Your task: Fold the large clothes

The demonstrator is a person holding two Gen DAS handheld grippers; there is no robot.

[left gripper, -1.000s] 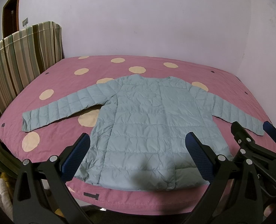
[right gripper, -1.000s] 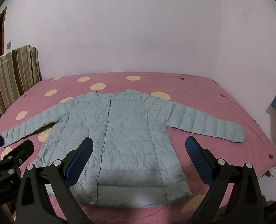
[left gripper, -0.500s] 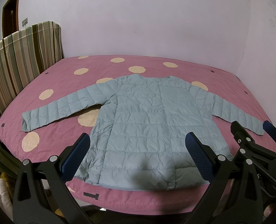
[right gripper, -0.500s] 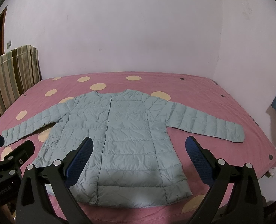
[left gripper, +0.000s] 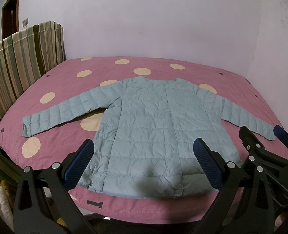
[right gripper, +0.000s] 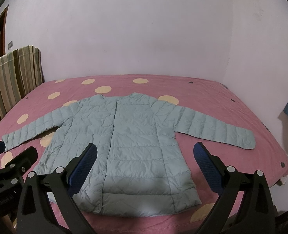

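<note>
A pale blue-green quilted jacket (left gripper: 149, 132) lies flat and face up on the pink bed (left gripper: 70, 81), both sleeves spread sideways, hem toward me. It also shows in the right wrist view (right gripper: 128, 140). My left gripper (left gripper: 144, 165) is open and empty, held above the hem at the bed's near edge. My right gripper (right gripper: 145, 166) is open and empty, also above the hem. The right gripper shows at the right edge of the left wrist view (left gripper: 261, 138), and the left gripper at the left edge of the right wrist view (right gripper: 13, 154).
The pink bedspread (right gripper: 212, 97) has cream dots. A striped cloth (left gripper: 21, 58) hangs over the headboard at the left. Plain walls (left gripper: 144, 19) stand behind and to the right. A dark door (left gripper: 10, 13) is at far left.
</note>
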